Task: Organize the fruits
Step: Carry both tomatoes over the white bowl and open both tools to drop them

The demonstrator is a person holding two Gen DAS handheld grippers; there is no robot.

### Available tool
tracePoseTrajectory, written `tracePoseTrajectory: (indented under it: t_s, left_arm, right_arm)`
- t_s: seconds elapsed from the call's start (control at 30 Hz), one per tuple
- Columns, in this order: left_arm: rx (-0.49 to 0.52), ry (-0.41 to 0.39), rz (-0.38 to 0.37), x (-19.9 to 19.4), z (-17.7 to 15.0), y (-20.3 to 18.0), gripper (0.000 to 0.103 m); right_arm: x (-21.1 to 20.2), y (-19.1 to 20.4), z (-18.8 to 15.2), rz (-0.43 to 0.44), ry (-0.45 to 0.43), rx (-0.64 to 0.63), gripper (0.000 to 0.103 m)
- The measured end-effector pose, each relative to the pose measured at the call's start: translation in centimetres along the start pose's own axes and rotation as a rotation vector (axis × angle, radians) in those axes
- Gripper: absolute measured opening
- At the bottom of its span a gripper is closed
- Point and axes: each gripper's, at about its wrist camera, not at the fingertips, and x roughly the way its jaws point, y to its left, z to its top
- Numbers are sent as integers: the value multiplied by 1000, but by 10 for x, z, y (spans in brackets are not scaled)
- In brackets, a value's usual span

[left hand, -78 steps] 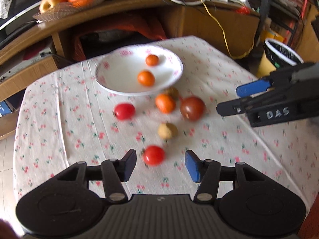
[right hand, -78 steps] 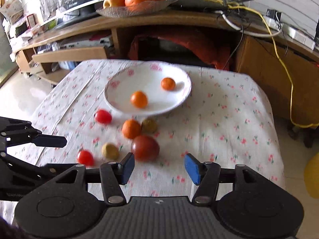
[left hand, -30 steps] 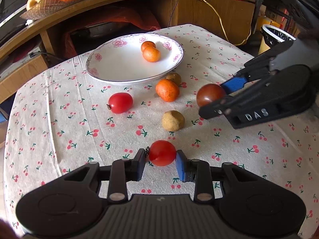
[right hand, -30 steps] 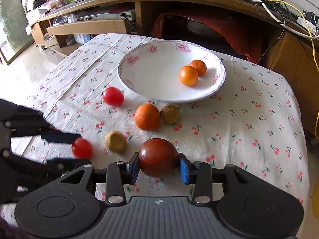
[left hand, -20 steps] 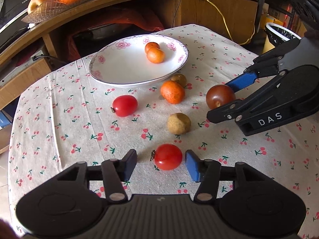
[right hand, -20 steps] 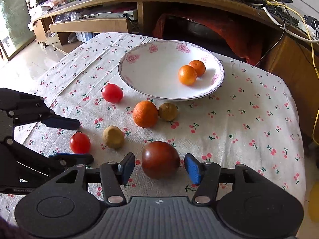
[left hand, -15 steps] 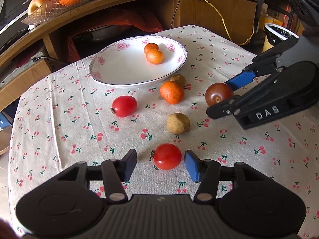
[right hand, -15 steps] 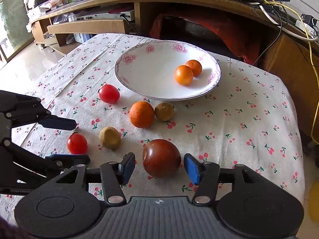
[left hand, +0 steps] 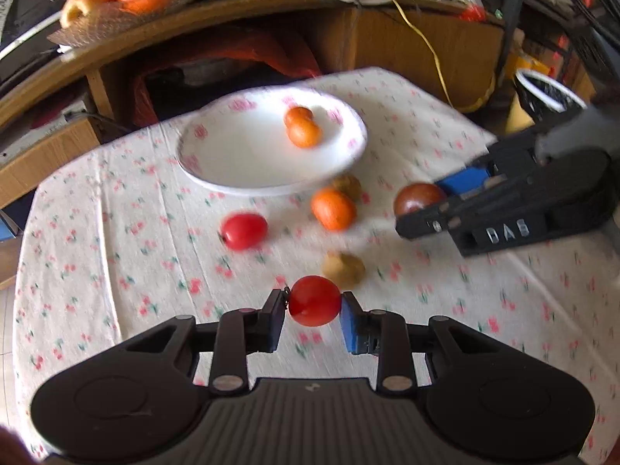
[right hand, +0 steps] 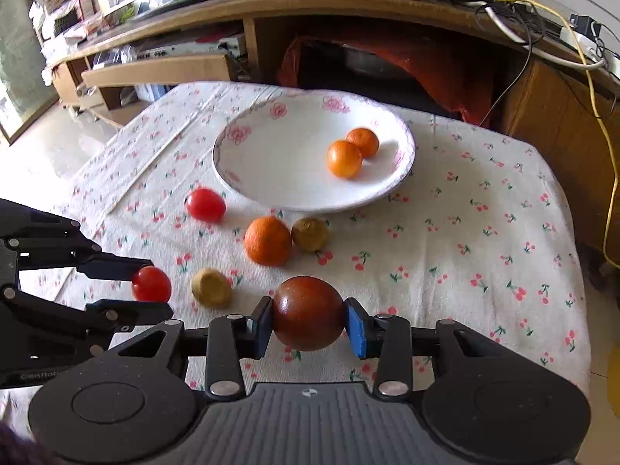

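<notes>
Red tomato pinched in left gripper, dark tomato in right gripper.

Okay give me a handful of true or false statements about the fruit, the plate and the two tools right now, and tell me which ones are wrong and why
1. The left tool is shut on a small red tomato. True.
2. The right tool is open and holds nothing. False: it is clamped on the large dark red tomato.
3. Two small oranges lie in the white floral plate. True.
4. The plate holds a red tomato. False: the loose red tomato lies on the tablecloth beside the plate.
5. An orange and a brownish fruit sit next to each other on the cloth near the plate's rim. True.
</notes>
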Motion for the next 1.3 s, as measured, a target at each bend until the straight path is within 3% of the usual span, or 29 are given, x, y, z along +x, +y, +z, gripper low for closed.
tracePoseTrajectory:
  t_s: [0.23, 0.4, 0.93, 1.3]
  left_arm:
    - [-51, -87, 53, 5, 43, 18, 39]
    - [-61, -106, 75, 17, 60, 24, 39]
    - [-96, -93, 102, 49, 71, 38, 39]
    - [-104, -90, 112, 49, 71, 42, 42]
  right_arm:
    - [-2, 0, 23, -32, -63, 15, 34]
    - [5, 2, 41, -54, -97, 18, 34]
    - [31, -2, 59, -91, -105, 15, 34]
    - [38, 1, 62, -113, -115, -7, 36]
